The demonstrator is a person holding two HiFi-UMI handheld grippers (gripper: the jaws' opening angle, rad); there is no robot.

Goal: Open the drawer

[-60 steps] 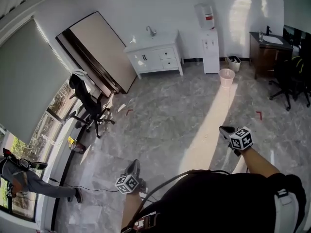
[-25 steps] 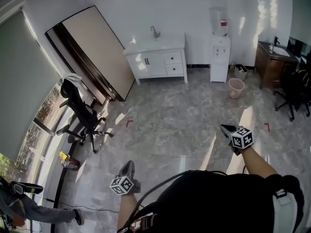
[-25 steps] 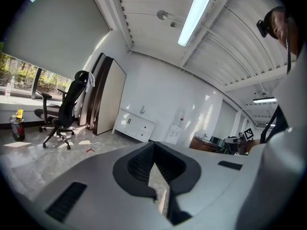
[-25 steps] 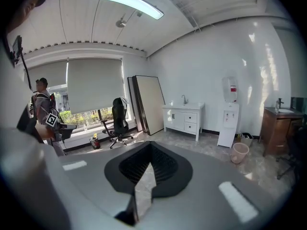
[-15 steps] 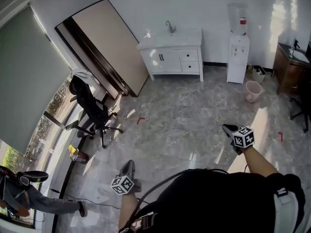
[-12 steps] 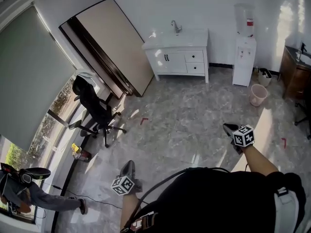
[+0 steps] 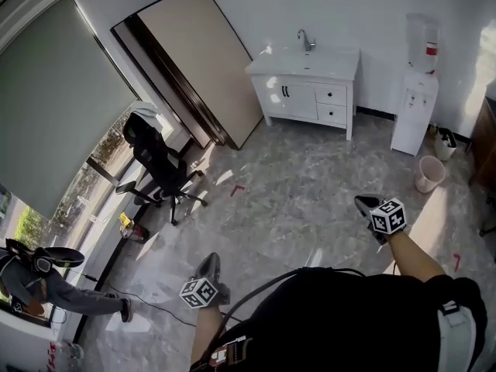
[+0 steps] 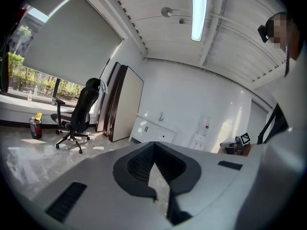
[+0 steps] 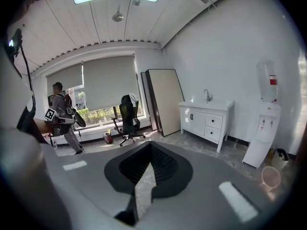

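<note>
Head view: the drawer [image 7: 332, 94] is shut in the white cabinet [image 7: 288, 91] at the far wall. Floor [image 7: 310, 184] lies between, office chair [image 7: 159, 161] at left. The cabinet stands further right than a second ago.
Left gripper view: left gripper [image 8: 152, 145], jaws together, empty.
Right gripper view: right gripper [image 9: 149, 145], jaws together, empty.

The marble floor [image 7: 310, 177] lies open in front of you right up to the white cabinet [image 7: 306, 91] at twelve o'clock. An office chair [image 7: 159, 161] stands at ten o'clock. A water dispenser [image 7: 415, 107] and a pink bin [image 7: 428, 173] stand at two.
</note>
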